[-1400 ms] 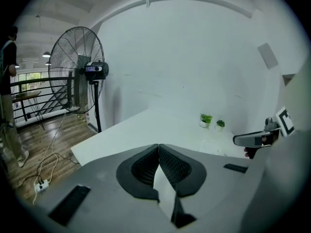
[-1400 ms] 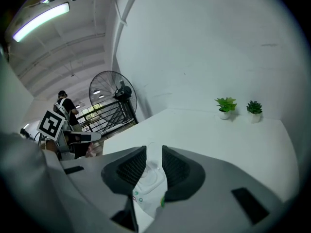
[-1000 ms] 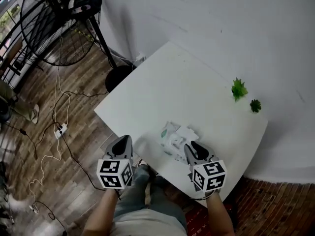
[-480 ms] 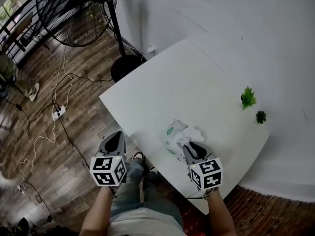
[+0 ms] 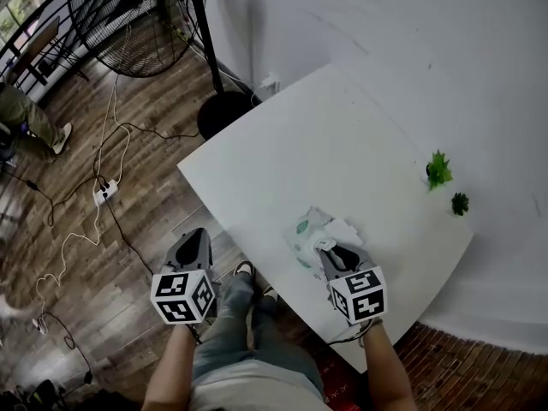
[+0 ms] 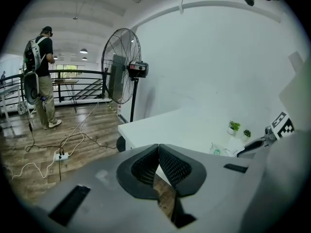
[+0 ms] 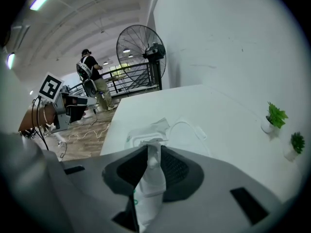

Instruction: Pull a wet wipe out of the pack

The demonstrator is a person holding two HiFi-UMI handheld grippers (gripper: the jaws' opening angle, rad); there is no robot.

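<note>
My right gripper (image 7: 153,152) has its 2 jaws pressed onto the wet wipe (image 7: 153,171). The white strip runs up between the pads and hangs down behind them toward me. Its long axis points straight ahead from the jaws to the pack (image 7: 146,133), which lies just beyond my fingertips. The far end of the strip seems to reach the pack's opening, though I cannot see whether it is clear of it.

I judge that the pull should go back along that line, away from the pack and upward. Nothing rests on the pack to hold it down, so it may lift or slide with the wipe.

My left gripper (image 6: 158,152) has its jaws shut together with nothing between them. It hangs well apart from the pack, off to its left, past the edge of the table (image 5: 325,144) and over the wooden floor (image 5: 103,255). The right gripper is by far the nearer one.

A pale flap (image 7: 189,128) lies on the table on the pack's right, touching it. Nothing stands between the pack and my right jaws. 2 small green plants (image 5: 438,169) stand well beyond the pack, near the wall. A standing fan (image 5: 128,24) and loose cables (image 5: 103,195) are on the floor far left of the pack, clear of any pull.
</note>
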